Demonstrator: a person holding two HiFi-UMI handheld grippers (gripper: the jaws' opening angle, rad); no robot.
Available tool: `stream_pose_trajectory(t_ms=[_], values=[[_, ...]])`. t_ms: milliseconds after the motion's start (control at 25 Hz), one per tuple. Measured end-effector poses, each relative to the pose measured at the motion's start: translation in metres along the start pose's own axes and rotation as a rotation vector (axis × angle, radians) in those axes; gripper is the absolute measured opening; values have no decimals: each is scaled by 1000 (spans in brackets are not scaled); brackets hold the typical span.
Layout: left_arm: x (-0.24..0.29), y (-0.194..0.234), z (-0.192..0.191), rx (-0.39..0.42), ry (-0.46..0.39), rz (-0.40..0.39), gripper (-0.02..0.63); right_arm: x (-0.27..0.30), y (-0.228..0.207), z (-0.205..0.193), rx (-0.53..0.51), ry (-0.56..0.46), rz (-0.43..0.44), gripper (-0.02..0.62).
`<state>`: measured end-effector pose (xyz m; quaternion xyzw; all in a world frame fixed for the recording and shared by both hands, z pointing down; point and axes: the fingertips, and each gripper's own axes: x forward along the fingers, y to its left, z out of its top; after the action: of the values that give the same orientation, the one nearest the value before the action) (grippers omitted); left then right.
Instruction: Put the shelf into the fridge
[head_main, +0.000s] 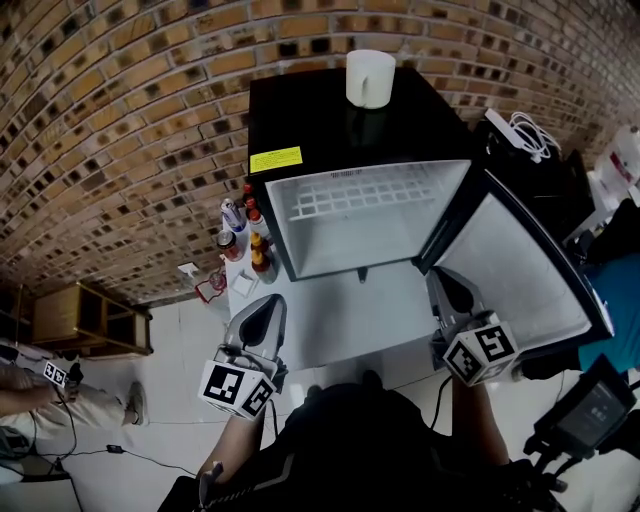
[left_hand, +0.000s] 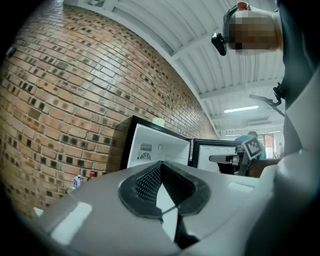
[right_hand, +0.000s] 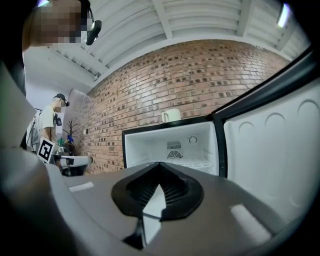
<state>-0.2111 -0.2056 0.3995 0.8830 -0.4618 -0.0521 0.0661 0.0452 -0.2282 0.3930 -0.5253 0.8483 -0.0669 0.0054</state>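
As your left claw (left_hand: 162, 170) and right claw (right_hand: 159, 172) sit pinched shut, empty, wire shelf (head_main: 355, 203) in fridge (head_main: 300, 110) looks light, stiff, slick; take front rail near both ends.

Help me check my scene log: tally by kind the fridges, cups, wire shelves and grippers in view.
Fridge, door open: 1
Cup on top of the fridge: 1
Wire shelf inside the fridge: 1
Grippers, the left gripper and the right gripper, jaws shut on both: 2
Total: 5

Yellow label (head_main: 275, 160) on fridge (head_main: 300, 110): illegible.
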Motion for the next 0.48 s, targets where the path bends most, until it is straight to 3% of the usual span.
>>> stream_pose_trajectory(t_ms=[480], values=[[10,-5,-11,-54,6,-5,-9,1,-5,4,14,-6,44,6]])
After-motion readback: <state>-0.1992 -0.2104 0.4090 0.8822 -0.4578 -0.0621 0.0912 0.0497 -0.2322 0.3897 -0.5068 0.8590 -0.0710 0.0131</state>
